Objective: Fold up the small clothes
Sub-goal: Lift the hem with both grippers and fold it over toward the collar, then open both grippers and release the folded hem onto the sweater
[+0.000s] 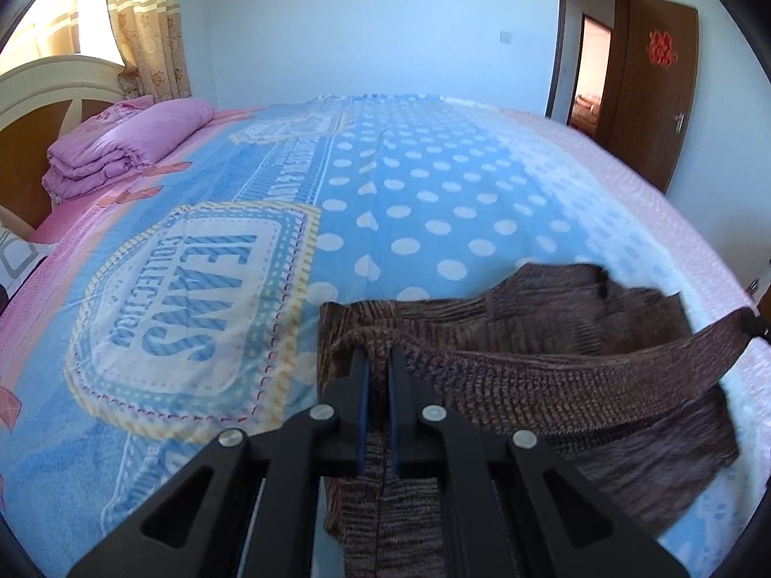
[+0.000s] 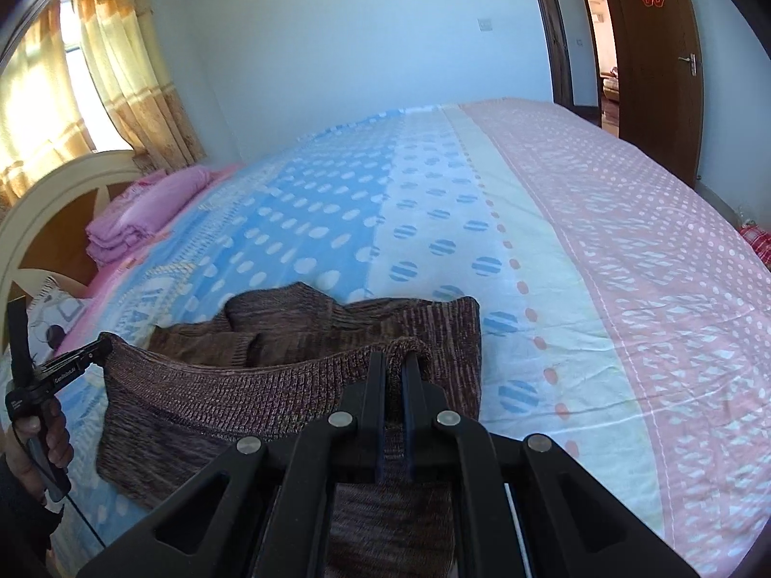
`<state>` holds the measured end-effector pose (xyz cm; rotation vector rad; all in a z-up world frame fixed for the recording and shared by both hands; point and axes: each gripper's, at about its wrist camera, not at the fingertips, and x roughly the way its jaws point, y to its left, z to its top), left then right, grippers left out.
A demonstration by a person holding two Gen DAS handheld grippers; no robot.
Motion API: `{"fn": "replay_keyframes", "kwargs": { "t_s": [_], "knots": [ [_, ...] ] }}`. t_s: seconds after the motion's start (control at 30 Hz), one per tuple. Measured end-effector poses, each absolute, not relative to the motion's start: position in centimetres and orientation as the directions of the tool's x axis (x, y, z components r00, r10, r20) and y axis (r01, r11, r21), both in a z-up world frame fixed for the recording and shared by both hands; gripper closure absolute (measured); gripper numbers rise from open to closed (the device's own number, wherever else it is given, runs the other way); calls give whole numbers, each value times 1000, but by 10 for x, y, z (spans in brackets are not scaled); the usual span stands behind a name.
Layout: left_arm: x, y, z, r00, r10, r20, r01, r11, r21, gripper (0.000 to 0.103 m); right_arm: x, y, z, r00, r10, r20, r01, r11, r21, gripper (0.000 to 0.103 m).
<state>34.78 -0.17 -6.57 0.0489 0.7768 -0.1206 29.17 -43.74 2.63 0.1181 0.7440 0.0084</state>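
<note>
Above the bed, each claw, left claw and right claw, clenches the brown sweater's hem; uneven lowering could skew the fold.

Bed w/ blue polka-dot sheet: brown knit garment near front edge, folded pink quilt by headboard.

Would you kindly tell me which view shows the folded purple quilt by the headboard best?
The left wrist view: the purple quilt appears larger there, its stacked folds distinct. The right wrist view shows the same quilt smaller and farther off, layers less clear.
</note>
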Motion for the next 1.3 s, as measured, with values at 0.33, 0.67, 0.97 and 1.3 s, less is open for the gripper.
{"fn": "replay_keyframes", "kwargs": {
  "t_s": [0.33,0.67,0.97,1.3],
  "knots": [
    [344,-7,-101,687,7,-727,128,983,131,44,313,-426,-17,656,-34,-754,-18,998,-60,25],
    [351,-42,-120,723,174,-668,202,872,446,24,361,-399,-23,632,-216,-744,-45,949,-313,25],
    [413,-16,-86,718,282,-636,43,894,445,8,384,-431,17,688,-186,-702,81,980,-181,25],
    [385,34,-96,695,184,-695,16,962,271,24,351,-478,-3,669,-29,-743,75,997,28,39]
  ]
}}
